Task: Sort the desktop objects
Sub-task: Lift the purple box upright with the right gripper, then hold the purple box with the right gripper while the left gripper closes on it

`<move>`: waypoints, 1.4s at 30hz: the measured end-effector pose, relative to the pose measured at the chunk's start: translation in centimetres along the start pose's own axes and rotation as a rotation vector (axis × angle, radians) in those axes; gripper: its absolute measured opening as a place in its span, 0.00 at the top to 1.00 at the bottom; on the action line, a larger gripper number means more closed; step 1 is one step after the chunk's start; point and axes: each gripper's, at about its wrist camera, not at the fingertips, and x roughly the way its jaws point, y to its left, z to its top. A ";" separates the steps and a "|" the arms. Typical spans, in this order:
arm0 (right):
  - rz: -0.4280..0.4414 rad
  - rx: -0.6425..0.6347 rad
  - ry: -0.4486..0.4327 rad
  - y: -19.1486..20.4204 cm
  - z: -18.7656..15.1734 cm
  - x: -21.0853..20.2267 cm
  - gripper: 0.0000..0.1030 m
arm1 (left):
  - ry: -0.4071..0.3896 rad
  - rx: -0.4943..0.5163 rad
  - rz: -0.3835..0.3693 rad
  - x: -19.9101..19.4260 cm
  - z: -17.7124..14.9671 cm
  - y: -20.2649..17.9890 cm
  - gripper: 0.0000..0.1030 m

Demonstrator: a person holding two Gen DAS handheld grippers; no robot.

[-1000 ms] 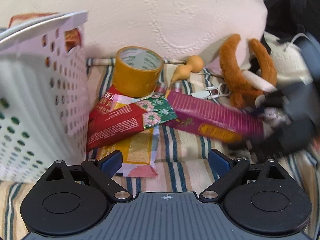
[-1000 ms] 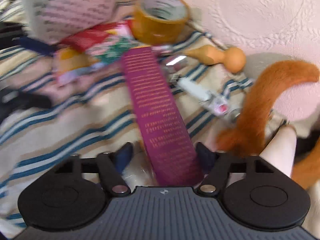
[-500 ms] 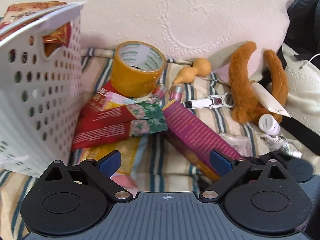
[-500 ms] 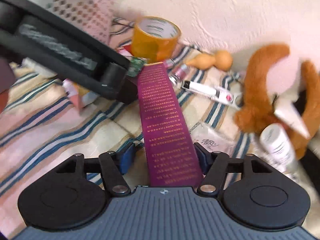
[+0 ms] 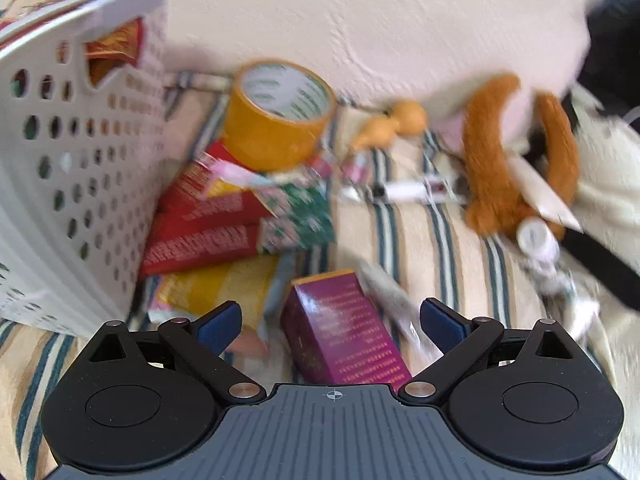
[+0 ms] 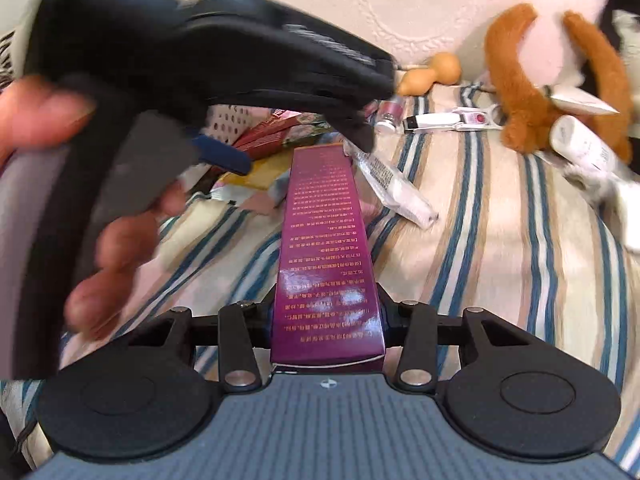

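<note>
Right gripper (image 6: 326, 312) clamped on the near end of a long purple box (image 6: 324, 248), fingers pressed against both long sides, box running straight forward from the jaws over the striped cloth (image 6: 500, 240). Far end of the box reaching in between the fingers of the left gripper (image 5: 331, 326), which stand wide, blue pads (image 5: 218, 326) well clear of either side; box end (image 5: 344, 328) lying in the gap, a little left of middle, touching neither pad as far as can be told. From the right wrist, left gripper (image 6: 224, 64) seen as a dark blurred body held by a hand (image 6: 100, 216) at the left side of the cloth, its blue finger (image 6: 222, 156) just left of the box's far end.

Beyond the box, toward the back edge of the cloth: red and green packets (image 5: 236, 220) stacked over a yellow packet (image 5: 216, 292), a roll of yellow tape (image 5: 276, 120) standing behind them, a small gourd (image 5: 392, 122) to its right against the pale cushion (image 5: 360, 20). White perforated basket (image 5: 68, 168) at the left edge, tilted, an orange wrapper (image 5: 112, 52) visible inside. Clear sachet (image 6: 394, 184) lying just right of the box's far end, beside it but whether touching cannot be told. White clip tool (image 6: 452, 118) farther back, furry brown headband (image 6: 516, 80) and a white bottle (image 6: 584, 148) near the right edge. Much of the left view blurred.
</note>
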 end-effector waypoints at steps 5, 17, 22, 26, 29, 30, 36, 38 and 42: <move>-0.091 -0.003 -0.092 1.8 -2.2 -0.7 0.53 | 0.058 0.032 -0.033 -0.6 -1.4 -0.4 0.02; -0.092 0.005 -0.118 1.8 -2.5 -1.8 0.53 | 0.163 0.071 0.033 2.5 -1.2 -1.5 0.14; -0.091 0.004 -0.118 1.8 -2.4 -1.8 0.53 | 0.181 0.070 0.053 3.6 -1.1 -1.2 0.09; -0.107 -0.023 -0.119 1.8 -2.7 -1.4 0.52 | 0.145 0.102 0.063 3.0 -1.6 -1.3 0.21; -0.098 -0.012 -0.123 2.4 -3.2 -1.9 0.52 | 0.108 0.121 0.039 2.0 -2.0 -1.7 0.36; -0.095 -0.013 -0.124 2.3 -3.2 -2.0 0.52 | 0.101 0.127 0.046 1.8 -2.1 -1.8 0.37; -0.095 -0.042 -0.150 3.1 -3.6 -2.4 0.52 | 0.043 0.109 0.070 0.1 -2.7 -2.4 0.41; -0.090 -0.062 -0.174 3.1 -3.6 -2.6 0.52 | -0.006 0.123 0.082 -0.8 -2.6 -2.9 0.41; -0.092 -0.088 -0.241 3.1 -3.3 -3.0 0.52 | -0.085 0.146 0.092 -3.0 -3.0 -3.6 0.41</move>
